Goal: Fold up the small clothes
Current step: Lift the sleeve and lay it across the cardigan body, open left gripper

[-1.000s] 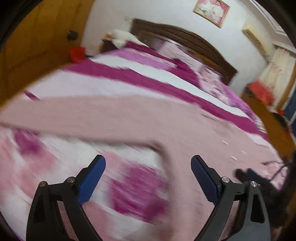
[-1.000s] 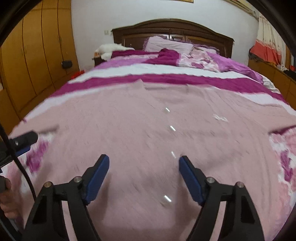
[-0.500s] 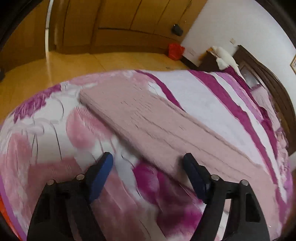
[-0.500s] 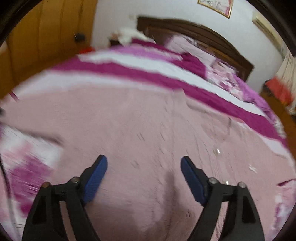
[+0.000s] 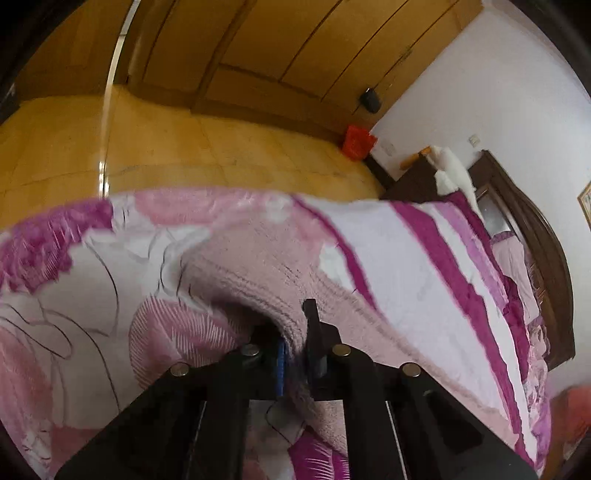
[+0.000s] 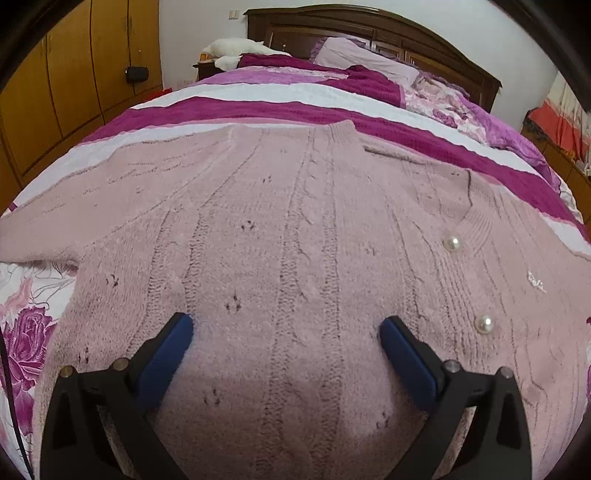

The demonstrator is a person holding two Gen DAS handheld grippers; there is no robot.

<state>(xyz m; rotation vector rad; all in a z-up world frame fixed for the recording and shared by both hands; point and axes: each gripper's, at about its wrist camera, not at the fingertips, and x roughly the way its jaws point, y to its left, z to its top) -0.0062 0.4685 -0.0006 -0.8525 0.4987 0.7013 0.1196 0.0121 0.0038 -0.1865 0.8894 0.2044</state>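
Right wrist view: pink cable-knit cardigan (image 6: 295, 229) lies flat on the bedspread (image 6: 288, 110), neckline toward the dark wooden headboard (image 6: 373, 29), one sleeve stretched out to the picture's left edge. Two pearl buttons (image 6: 452, 243) sit on its placket at the picture's right. Right gripper (image 6: 286, 341) hovers low over the cardigan's body, blue pads wide apart after just opening, nothing between them.

Left wrist view: left gripper (image 5: 295, 354) has just closed; its jaws pinch a fold of the pink knit, seemingly the sleeve end, at the cardigan's outer edge. Bedspread's floral part (image 5: 92, 332) lies just beside the cardigan; wardrobe doors (image 5: 295, 48) stand well beyond.
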